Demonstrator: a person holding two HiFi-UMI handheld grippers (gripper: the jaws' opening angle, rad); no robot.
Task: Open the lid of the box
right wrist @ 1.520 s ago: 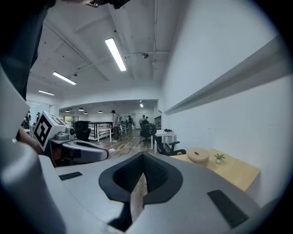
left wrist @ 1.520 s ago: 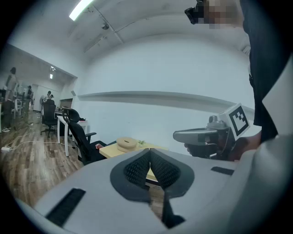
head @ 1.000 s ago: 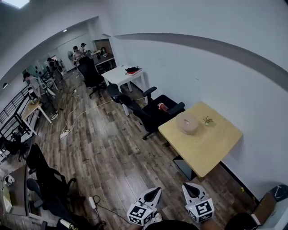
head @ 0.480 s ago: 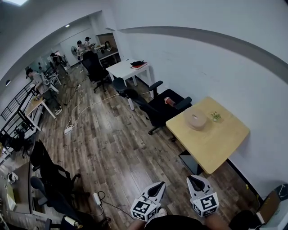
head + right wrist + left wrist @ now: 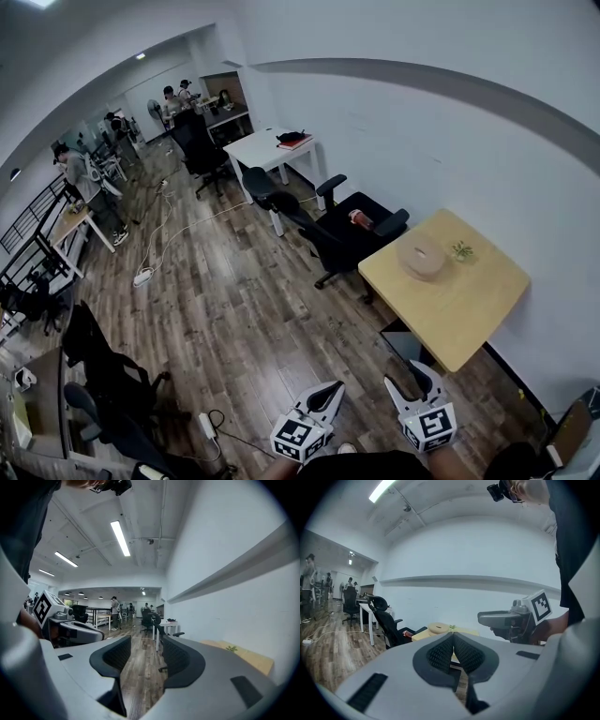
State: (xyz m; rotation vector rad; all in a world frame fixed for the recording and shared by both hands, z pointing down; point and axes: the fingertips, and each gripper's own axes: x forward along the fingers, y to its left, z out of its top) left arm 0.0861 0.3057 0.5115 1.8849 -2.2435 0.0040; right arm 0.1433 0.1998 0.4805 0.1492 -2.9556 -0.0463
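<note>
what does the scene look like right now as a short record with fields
box: round, tan, lid seemingly on, untouched
table: light wood, by the wall; small plant beside the box
left gripper: jaws together, empty
right gripper: jaws opening, nothing between them
progress: both grippers over the floor, well short of the table

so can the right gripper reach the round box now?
Probably not yet: the right gripper, jaws opening on nothing, is well short of the round box on the table. Open floor lies between.
</note>
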